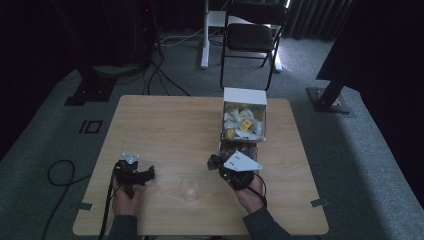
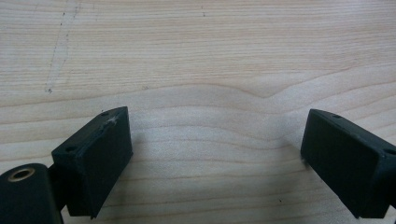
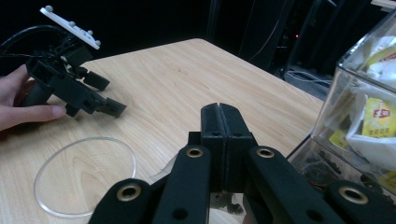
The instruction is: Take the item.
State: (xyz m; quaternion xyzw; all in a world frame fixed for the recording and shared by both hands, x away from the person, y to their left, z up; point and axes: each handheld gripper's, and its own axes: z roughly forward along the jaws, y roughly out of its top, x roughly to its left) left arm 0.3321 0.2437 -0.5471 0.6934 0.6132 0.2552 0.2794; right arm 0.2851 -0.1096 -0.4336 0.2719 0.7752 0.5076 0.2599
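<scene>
nothing looks started yet: the left gripper point(image 1: 148, 174) is resting spread at seven o'clock, the right gripper point(image 1: 214, 162) is waiting pressed together, empty, beside the tea-bag box point(image 1: 243, 120) at two o'clock, the glass point(image 1: 189, 187) sitting empty between them.

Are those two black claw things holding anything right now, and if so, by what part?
Nothing is held. The left tool is open over bare table; the right tool is shut with nothing between its jaws, beside the clear box.
</scene>
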